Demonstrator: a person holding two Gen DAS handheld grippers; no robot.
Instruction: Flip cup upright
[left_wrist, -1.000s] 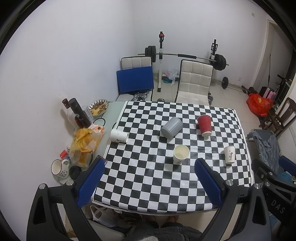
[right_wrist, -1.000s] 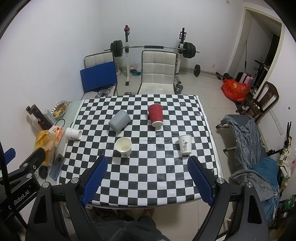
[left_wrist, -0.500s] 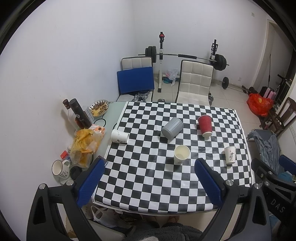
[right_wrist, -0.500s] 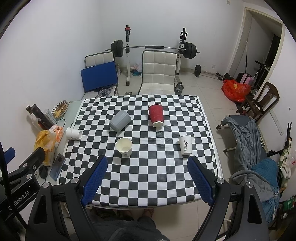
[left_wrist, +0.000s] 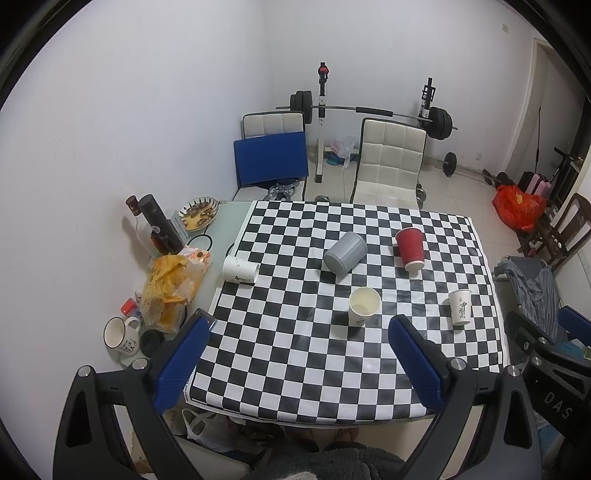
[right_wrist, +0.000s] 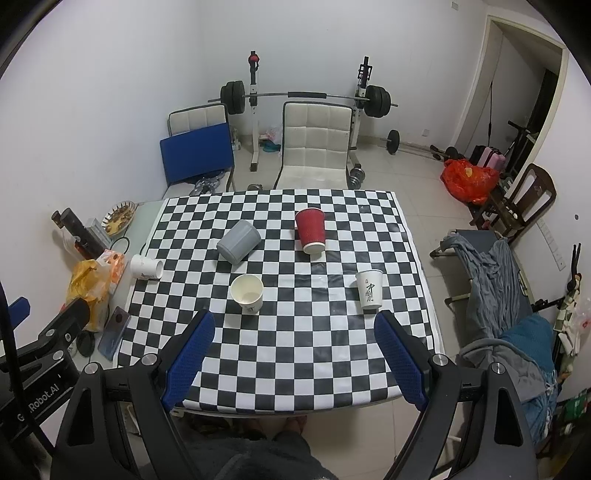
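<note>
- Currently your left tongs and right tongs are released, holding nothing.
- Grey cup and red cup lie tipped mid-table.
- Upright paper cup near the table's front edge looks empty.

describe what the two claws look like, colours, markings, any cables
Both claws match: the left claw and right claw each have black angular frames with silver bolts and two fingers faced with textured blue pads. White lettering ending "Robot.AI" marks the left one's body; "DAS" shows on the right one's. A black cable runs beside the left claw.
</note>
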